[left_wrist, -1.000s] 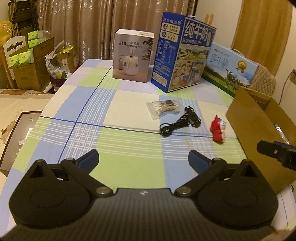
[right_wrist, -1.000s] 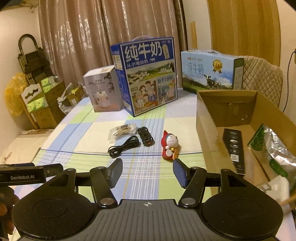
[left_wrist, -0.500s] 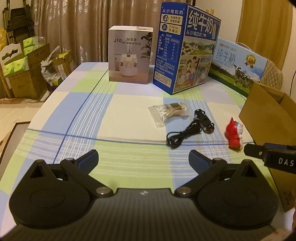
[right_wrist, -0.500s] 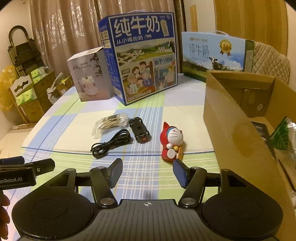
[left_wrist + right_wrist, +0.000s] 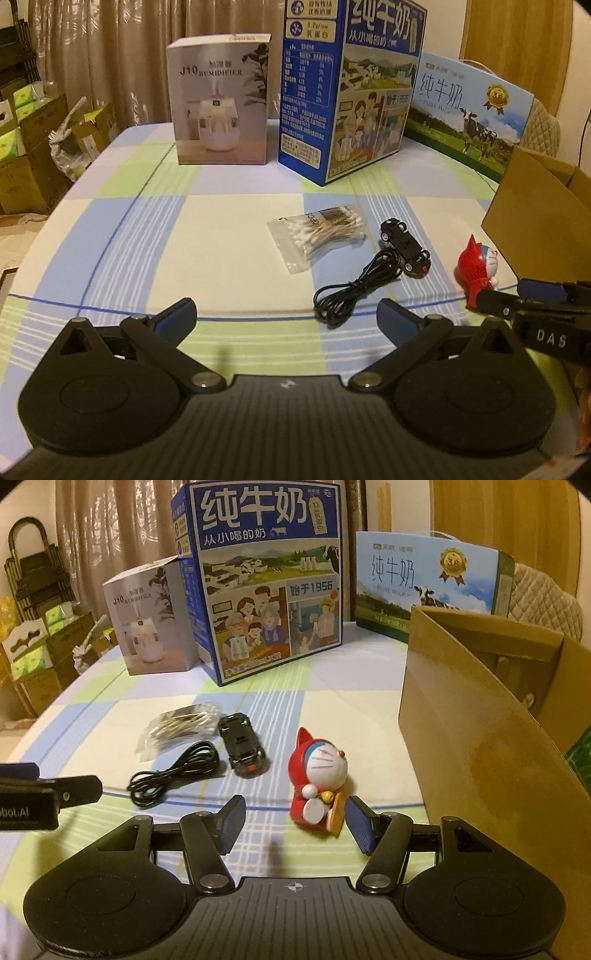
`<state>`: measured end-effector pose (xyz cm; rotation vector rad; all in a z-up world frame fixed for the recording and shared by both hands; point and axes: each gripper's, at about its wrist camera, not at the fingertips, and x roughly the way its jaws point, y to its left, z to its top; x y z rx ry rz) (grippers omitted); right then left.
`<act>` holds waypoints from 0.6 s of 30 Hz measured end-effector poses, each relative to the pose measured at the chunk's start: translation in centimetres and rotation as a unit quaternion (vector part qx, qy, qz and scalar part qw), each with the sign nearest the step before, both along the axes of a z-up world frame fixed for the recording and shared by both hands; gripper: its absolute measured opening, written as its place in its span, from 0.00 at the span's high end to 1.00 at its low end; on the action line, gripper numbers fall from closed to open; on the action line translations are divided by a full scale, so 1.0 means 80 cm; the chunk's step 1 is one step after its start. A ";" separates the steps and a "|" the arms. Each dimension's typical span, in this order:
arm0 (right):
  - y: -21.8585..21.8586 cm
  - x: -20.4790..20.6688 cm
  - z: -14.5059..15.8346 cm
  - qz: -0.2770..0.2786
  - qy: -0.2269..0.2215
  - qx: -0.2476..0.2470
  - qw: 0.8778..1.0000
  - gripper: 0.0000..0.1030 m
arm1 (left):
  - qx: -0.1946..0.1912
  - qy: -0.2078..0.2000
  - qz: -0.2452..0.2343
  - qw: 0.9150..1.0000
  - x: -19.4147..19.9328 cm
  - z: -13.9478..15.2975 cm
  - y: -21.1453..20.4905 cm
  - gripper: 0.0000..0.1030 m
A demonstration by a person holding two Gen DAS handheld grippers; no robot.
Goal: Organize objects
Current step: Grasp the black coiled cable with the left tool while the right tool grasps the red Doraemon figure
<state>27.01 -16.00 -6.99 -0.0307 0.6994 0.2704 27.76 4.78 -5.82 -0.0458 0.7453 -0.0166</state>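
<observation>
- Looking down your right gripper (image 5: 295,821), you see the jaws apart w/ nothing clamped; the red cat figurine (image 5: 319,781) sits on the checked tablecloth (image 5: 110,720) just ahead of the tips, nearer the right finger (image 5: 360,825). Touching that pad or not – can't tell.
- Your left gripper (image 5: 287,315) is spread wide, empty, only bare cloth between the fingers.
- Right cam only: the figurine's face & white belly, plus the inside of the cardboard box (image 5: 480,738) w/ a bit of green showing at the far right edge. Left cam gives just the figurine's red back/side (image 5: 474,271) and the box's outer wall (image 5: 535,221).
- Left cam only: the swab bag (image 5: 319,236) reads clearly – cotton buds, printed label. In the right cam it's a crumpled clear pack (image 5: 179,725), contents hard to make out.
- Both cams: black cable (image 5: 356,288) coiled just beside the black toy car (image 5: 406,245), car btwn the bag and the figurine; all four things lie left of the box.
- Each cam catches the other tool: your right one enters the left view at the right edge, its tip near the figurine; your left one pokes in at the right view's left edge, near the cable.
- At the back of the table: humidifier box (image 5: 221,99), tall blue milk carton (image 5: 266,587), flat pale-blue milk case (image 5: 428,576).
</observation>
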 end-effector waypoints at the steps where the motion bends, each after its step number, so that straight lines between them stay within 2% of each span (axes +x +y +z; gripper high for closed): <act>1: 0.001 0.002 -0.002 0.001 -0.003 -0.007 1.000 0.44 | -0.002 0.002 -0.002 1.000 0.005 -0.002 0.000 0.01; 10: 0.008 0.027 -0.017 0.001 -0.008 -0.025 1.000 0.44 | -0.013 -0.011 -0.033 0.999 0.027 -0.008 0.005 0.02; 16: 0.010 0.039 -0.025 0.000 -0.004 -0.030 1.000 0.45 | 0.012 -0.012 -0.081 0.997 0.039 -0.015 -0.009 0.10; 18: 0.009 0.044 -0.027 0.000 -0.001 -0.031 1.000 0.49 | 0.025 -0.009 -0.106 0.994 0.044 -0.019 -0.017 0.12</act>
